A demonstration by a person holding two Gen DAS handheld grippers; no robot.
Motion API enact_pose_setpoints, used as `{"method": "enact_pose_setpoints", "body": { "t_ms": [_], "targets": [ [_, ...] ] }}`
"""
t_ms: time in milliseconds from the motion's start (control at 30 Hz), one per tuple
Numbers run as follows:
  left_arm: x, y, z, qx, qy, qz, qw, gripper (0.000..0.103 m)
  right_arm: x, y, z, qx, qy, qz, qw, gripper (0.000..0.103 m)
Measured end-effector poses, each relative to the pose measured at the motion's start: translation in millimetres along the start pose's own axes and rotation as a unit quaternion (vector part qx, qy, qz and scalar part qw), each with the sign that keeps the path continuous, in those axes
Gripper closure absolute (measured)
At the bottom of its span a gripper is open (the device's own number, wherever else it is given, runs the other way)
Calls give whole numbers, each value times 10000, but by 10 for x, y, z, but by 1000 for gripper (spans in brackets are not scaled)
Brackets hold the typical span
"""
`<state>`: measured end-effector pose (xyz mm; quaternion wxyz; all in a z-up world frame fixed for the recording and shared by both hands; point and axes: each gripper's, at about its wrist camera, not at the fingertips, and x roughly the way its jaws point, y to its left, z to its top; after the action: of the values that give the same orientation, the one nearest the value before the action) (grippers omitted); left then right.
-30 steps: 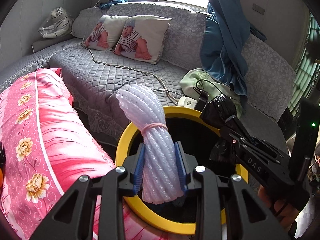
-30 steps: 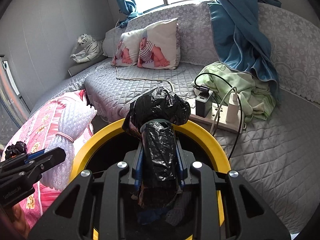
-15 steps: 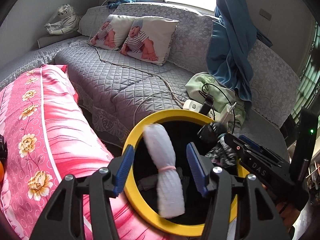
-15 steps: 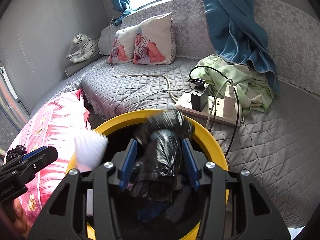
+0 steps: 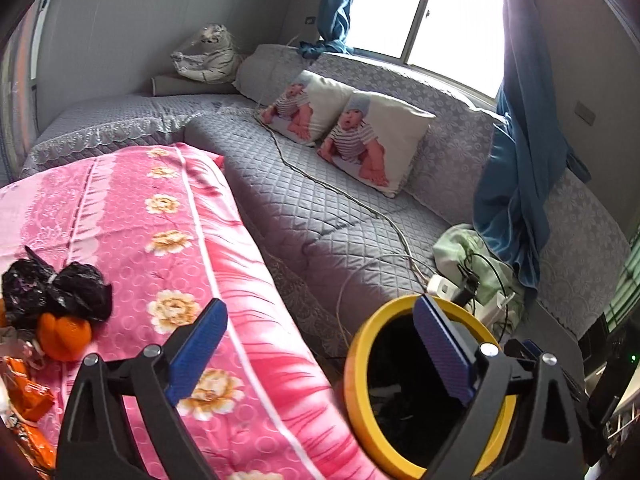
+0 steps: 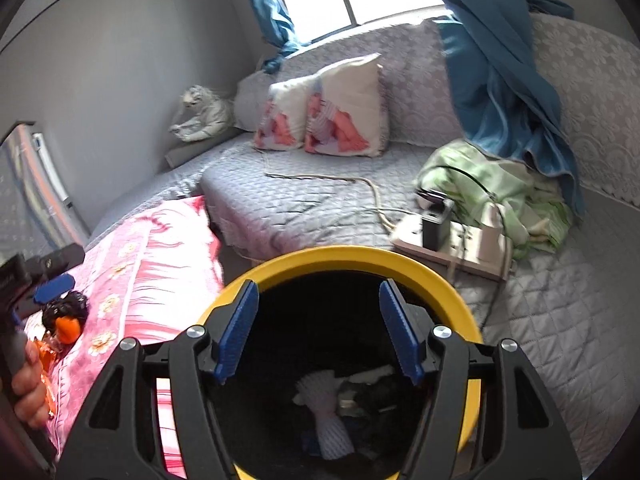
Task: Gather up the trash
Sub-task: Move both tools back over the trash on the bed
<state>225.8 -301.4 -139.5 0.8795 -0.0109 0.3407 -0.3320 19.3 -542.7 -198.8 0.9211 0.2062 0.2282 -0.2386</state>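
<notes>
Both the left gripper (image 5: 320, 332) and right gripper (image 6: 316, 320) have just spread empty; bin (image 6: 460, 300) contents are dim.

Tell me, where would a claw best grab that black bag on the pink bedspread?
Probably at the pinched waist of the black bag, where a pale tie cinches it between two puffy lobes. That is the narrowest, firmest part. Come from above, since it lies flat on the bedspread with an orange thing crowding its near side.
</notes>
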Motion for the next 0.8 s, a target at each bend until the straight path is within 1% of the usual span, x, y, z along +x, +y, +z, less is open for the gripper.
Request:
{"method": "enact_pose_setpoints", "body": {
  "t_ms": [100, 200, 267, 367, 500, 600, 667, 733, 800],
  "targets": [
    [-175, 294, 87, -121, -176, 319, 9993, 9, -8, 236, 28, -178, -63, 239, 9995, 36],
    [-330, 642, 146, -349, -238, 595, 9973, 9, 8, 477, 51, -335, -53, 468, 9983, 32],
    [-431, 888, 154, -470, -250, 861, 9949, 9, 13, 637, 70, -459, -73, 617, 9970, 29],
    [-610, 1281, 125, -673, -288, 1140, 9908, 9, 12, 901, 83, -660, -110, 801, 9945, 24],
    [-855, 1781, 11, -885, -293, 1568, 9832, 9, 58, 1277, 90, -974, -59, 1119, 9889, 19],
    [-998, 2137, -124, -1071, -190, 1847, 9768, 9, 138, 1649, 74, -1385, 16, 1321, 9815, 18],
    [-1072, 2348, -237, -1183, -83, 1971, 9732, 9, 199, 1914, 41, -1667, 109, 1585, 9731, 16],
    [-1110, 2506, -354, -1280, 67, 2036, 9706, 9, 282, 2187, 13, -1908, 260, 1836, 9640, 15],
    [-1134, 2649, -444, -1393, 190, 2056, 9685, 9, 373, 2462, -23, -2127, 392, 1972, 9562, 14]
  ]
}}
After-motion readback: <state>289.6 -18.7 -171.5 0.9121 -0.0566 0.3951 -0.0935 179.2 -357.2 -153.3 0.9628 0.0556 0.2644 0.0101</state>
